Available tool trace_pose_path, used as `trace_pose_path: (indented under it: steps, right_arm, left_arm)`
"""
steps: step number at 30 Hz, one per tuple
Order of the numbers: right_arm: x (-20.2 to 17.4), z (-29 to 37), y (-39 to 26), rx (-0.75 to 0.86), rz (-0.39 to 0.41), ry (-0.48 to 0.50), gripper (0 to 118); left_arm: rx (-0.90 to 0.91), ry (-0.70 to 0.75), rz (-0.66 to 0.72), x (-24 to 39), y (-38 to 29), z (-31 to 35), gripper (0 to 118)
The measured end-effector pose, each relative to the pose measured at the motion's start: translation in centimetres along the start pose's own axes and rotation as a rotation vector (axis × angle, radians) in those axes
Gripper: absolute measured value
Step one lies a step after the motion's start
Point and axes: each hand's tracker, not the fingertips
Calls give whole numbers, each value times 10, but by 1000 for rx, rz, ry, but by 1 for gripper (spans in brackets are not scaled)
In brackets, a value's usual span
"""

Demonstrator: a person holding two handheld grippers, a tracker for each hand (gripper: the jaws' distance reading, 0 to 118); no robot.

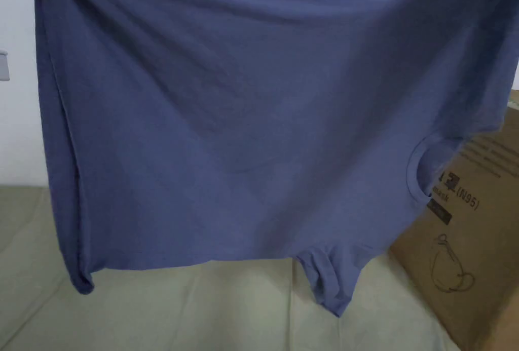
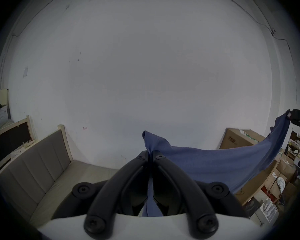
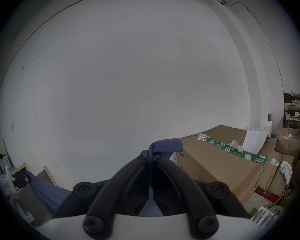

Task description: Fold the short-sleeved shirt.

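left gripper (image 2: 150, 152): both jaws are pressed together on a bunched edge of the shirt (image 2: 215, 167). a small tuft of blue fabric stands above the jaw tips, and more fabric passes down between the jaws toward the camera. from this pinch the cloth runs in a sagging span to the far right of the left gripper view, where the right gripper (image 2: 295, 116) holds its other end.

right gripper (image 3: 151, 154): both jaws are pressed together on a hemmed edge of the shirt (image 3: 166, 145). a short stitched flap folds over above the jaw tips. in the lower left of the right gripper view, the left gripper (image 3: 22, 180) is seen farther off with blue fabric hanging from it.

shirt position: in the head view the shirt (image 1: 253, 129) hangs in the air, spread wide and held from its upper edge, with the top corners leaving the frame. it is turned sideways: the round neck opening (image 1: 423, 169) faces right, and one short sleeve (image 1: 329, 281) dangles at the lowest point. the left side hangs in a long vertical fold.

surroundings: a pale grey-green bed surface (image 1: 202, 306) lies below the shirt, not touching it. a large cardboard box (image 1: 471, 245) stands at the right, partly behind the cloth. a white wall (image 1: 20, 129) is behind. a padded headboard (image 2: 42, 159) runs along the left side of the bed in the left gripper view.
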Motion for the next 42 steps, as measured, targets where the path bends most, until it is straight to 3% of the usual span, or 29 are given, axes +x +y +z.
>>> trace_pose_path:
  steps: [8, 13, 18, 22, 29, 34, 37, 42]
  right_arm:
    - [26, 17, -81, -166, 31, 55, 1]
    - [39, 47, -154, -338, 182, 58, 1]
    - [62, 100, -229, -474, 64, 150, 1]
    - [71, 146, -282, -581, 127, 129, 1]
    - [93, 240, -351, -657, 47, 183, 1]
    - [107, 312, -388, -697, 46, 185, 1]
    - [118, 354, -405, -690, 37, 174, 1]
    - [141, 417, -428, -732, -62, 116, 1]
  left_arm:
    - [-190, -20, 6, -18, -84, 2, 3]
    - [-338, -66, 41, -36, -152, 24, 3]
    - [-468, -82, 138, -50, -223, 74, 3]
    - [-570, -85, 240, -72, -268, 112, 3]
    - [-630, -83, 254, -100, -321, 188, 3]
    - [-659, -91, 256, -97, -357, 248, 3]
    - [-672, -82, 231, -95, -381, 278, 3]
    - [-703, -43, 246, -102, -413, 320, 3]
